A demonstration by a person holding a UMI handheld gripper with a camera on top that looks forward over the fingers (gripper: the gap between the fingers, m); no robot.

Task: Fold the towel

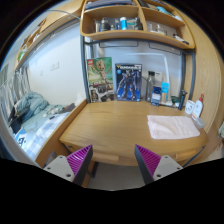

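Fingers (112, 160) spread wide, empty, hovering above counter's (110, 130) near edge. Towel (173, 127) flat near counter's right edge, well apart. Risk: bottles (182, 100) just behind towel, careless reach could topple them.

You have a wooden tabletop (115, 135) ahead of your tongs (113, 160), light brown, its middle bare. A folded pale towel (173, 126) lies flat near its right edge, close to the front. Along the back edge, against the wall, stand boxes and printed pictures (118, 80), and toward the back right corner a few bottles (165, 92) and small items too small for you to tell apart. To the left of the tabletop's left edge is a bed (35, 115) with rumpled bedding.
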